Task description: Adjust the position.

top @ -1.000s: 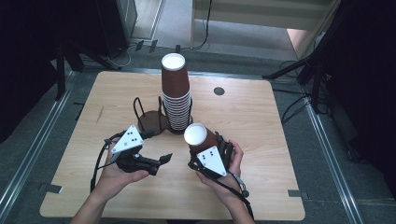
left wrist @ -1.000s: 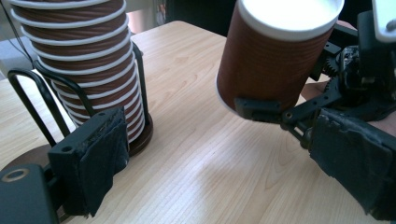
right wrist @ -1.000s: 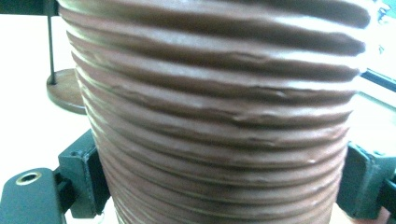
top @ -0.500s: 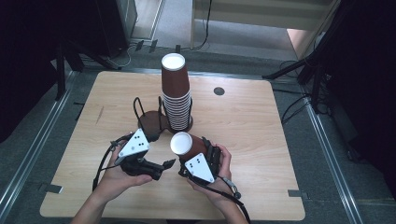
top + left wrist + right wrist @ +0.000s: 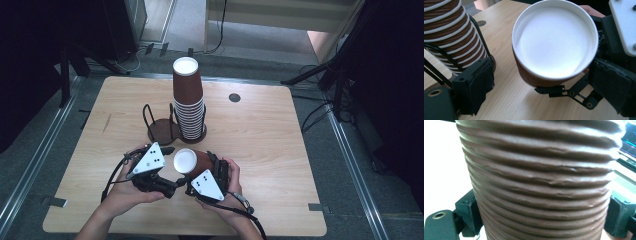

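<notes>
One single cup (image 5: 190, 161) is clamped sideways in the right gripper (image 5: 196, 176), jaws pinching its ribbed brown wall, white mouth aimed at the left gripper (image 5: 172, 184), all of it near the front edge of the table (image 5: 280, 150). The left gripper's jaws are spread wide with nothing in them, one pad either side of the cup's rim in the left gripper view. My worry is the handoff: paper cups are squishy, so if the left one bites on the rim it could crush it oval, and if the right lets go early the cup probably drops and rolls toward the front edge. Also the tall cup stack (image 5: 188, 100) in the wire holder (image 5: 162, 127) sits just behind, mid-table, and a careless swing could topple it.
</notes>
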`<move>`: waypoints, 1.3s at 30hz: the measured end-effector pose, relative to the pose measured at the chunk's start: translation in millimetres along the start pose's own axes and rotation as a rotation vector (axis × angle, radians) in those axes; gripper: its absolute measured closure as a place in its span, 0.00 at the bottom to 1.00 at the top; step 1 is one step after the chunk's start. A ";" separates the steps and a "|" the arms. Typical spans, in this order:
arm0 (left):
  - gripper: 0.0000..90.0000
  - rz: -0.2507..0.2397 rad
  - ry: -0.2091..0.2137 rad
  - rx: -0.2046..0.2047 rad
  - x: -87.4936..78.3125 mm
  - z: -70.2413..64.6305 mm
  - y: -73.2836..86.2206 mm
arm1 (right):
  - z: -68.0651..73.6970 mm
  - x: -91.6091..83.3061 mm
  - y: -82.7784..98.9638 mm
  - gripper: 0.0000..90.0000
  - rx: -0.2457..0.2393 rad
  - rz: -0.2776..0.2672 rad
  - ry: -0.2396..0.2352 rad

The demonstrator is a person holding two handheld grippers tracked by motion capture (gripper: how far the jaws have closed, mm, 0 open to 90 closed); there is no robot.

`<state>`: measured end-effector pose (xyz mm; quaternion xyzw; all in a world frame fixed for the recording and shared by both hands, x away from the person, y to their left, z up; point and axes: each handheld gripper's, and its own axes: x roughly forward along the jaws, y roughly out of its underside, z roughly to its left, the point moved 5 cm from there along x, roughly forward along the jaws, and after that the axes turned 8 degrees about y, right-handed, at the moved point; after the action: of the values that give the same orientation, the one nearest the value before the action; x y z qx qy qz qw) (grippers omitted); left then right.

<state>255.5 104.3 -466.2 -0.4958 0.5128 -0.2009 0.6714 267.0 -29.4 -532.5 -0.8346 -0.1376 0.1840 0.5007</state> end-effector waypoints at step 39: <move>0.25 0.060 0.102 0.048 4.6 -8.3 5.1 | 19.8 -5.1 5.2 0.08 -0.068 -0.009 -0.156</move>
<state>248.6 99.2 -472.7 -0.4532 0.5561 -0.2178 0.6618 253.8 -18.4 -544.8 -0.8337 -0.1861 0.2414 0.4605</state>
